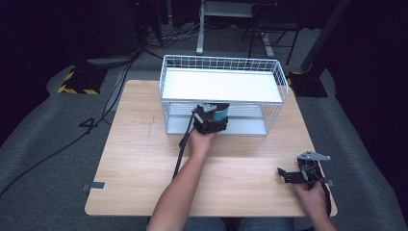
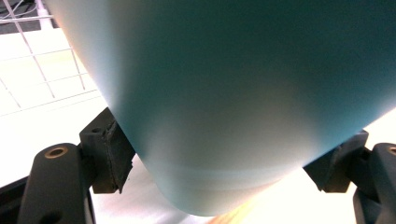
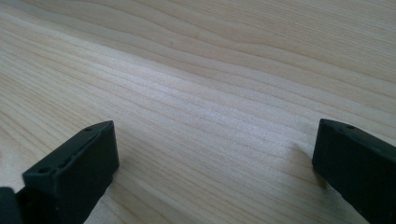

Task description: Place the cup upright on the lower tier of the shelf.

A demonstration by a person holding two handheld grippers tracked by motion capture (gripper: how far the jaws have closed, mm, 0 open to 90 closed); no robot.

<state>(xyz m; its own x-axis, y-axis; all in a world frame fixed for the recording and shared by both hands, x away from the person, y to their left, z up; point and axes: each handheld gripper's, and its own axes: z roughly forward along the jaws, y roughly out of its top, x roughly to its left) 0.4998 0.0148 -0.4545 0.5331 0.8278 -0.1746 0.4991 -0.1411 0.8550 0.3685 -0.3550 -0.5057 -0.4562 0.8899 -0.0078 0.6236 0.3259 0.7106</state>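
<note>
A teal cylinder-shaped object [image 2: 233,102], probably a cup, sits between the jaws of my left gripper [image 2: 224,163], which is shut on it. From the high view the left gripper [image 1: 210,120] is at the front of the white wire rack [image 1: 221,65], at the mouth of its lower shelf, and the teal object [image 1: 220,115] peeks out beside it. My right gripper [image 1: 285,174] rests low over the wooden table [image 1: 144,159] near its front right corner. In the right gripper view its jaws [image 3: 210,154] stand wide apart over bare wood, open and holding nothing.
The rack has a white upper shelf [image 1: 221,85] and a lower shelf [image 1: 245,126] under it. A cable [image 1: 179,156] trails from the left gripper along the forearm. Beyond the table are dark floor, cables and stand legs.
</note>
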